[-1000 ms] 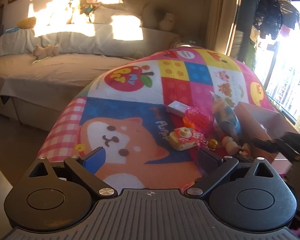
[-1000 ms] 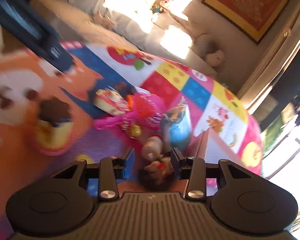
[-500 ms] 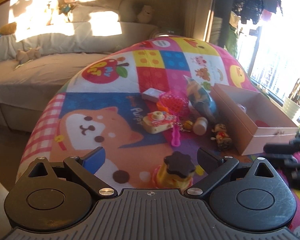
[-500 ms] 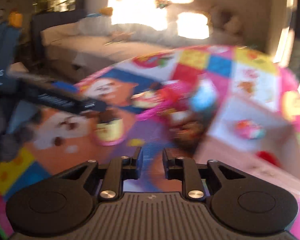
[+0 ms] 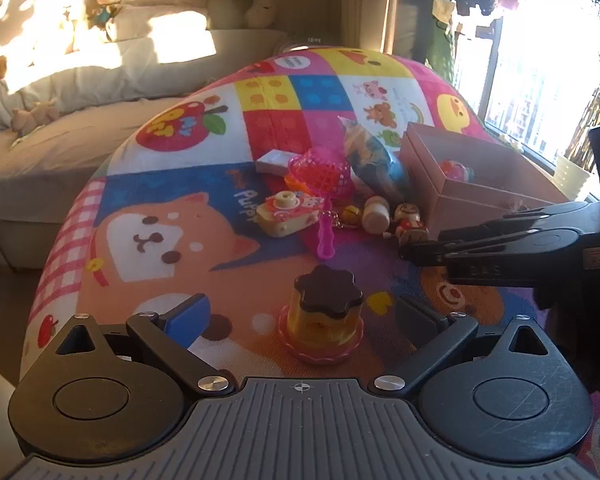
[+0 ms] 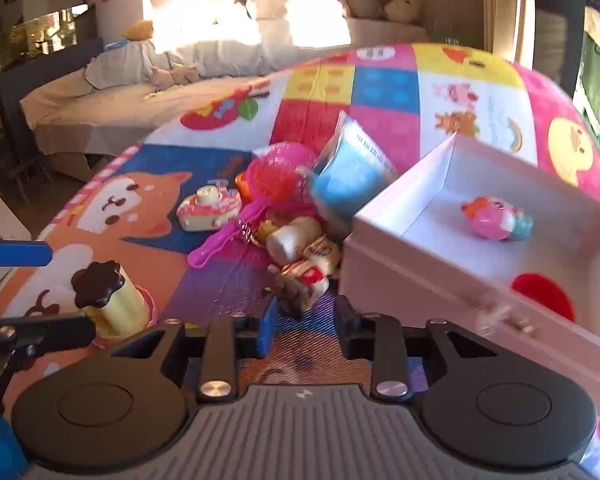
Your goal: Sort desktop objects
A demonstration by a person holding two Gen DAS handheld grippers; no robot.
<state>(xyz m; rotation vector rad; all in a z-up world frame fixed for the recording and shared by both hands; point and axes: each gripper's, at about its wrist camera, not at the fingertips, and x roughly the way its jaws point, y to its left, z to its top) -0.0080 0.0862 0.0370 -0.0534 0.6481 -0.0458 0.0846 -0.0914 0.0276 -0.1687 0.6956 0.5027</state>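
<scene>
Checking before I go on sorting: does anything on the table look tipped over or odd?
The small doll lies on its side beside the box, next to a toppled little bottle. The blue packet leans over the toy pile. The pudding toy stands upright.

Pink box (image 6: 384, 236) — patchwork cartoon cloth (image 5: 312, 96)

The box (image 6: 384, 240) front rim is smeared by motion blur near the red disc (image 6: 544, 294); behind the box, the blue packet (image 6: 348, 176) is partly hidden.
</scene>
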